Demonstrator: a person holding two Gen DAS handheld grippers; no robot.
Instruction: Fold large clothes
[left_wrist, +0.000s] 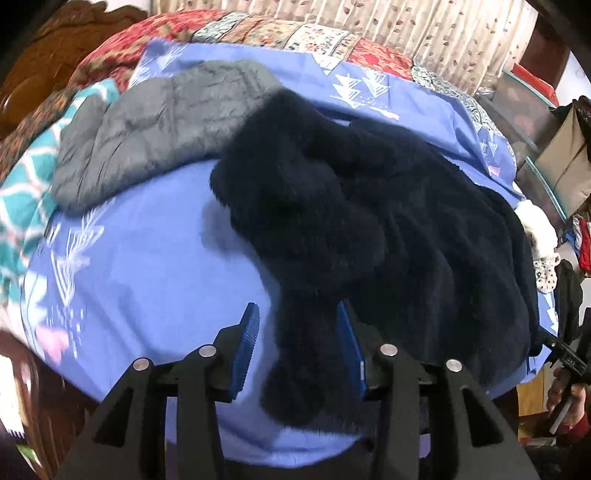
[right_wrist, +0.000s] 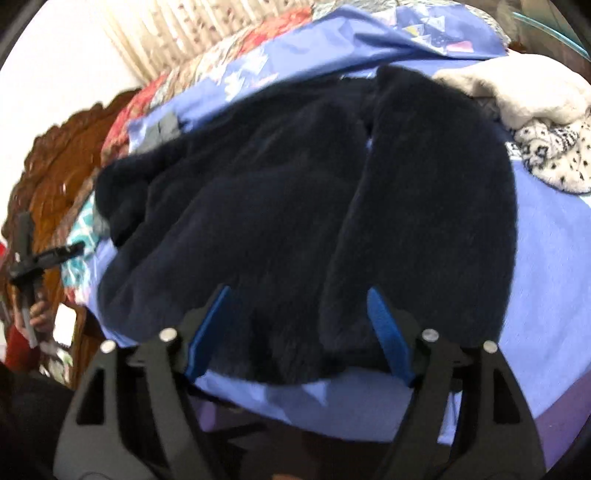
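Your bed (left_wrist: 147, 258), under its blue printed sheet (left_wrist: 129, 236), runs off frame on every side. The dark navy fleece coat (left_wrist: 388, 229) sprawls across it, folds lost in the black pile. A grey quilted jacket (left_wrist: 155, 129) lies beside it, a white spotted garment (right_wrist: 554, 155) half cut off. Your left tool (left_wrist: 295, 325) gapes around a sleeve end, pads clear. Your right tool (right_wrist: 299, 306) stands wide over the hem, gripping nothing.
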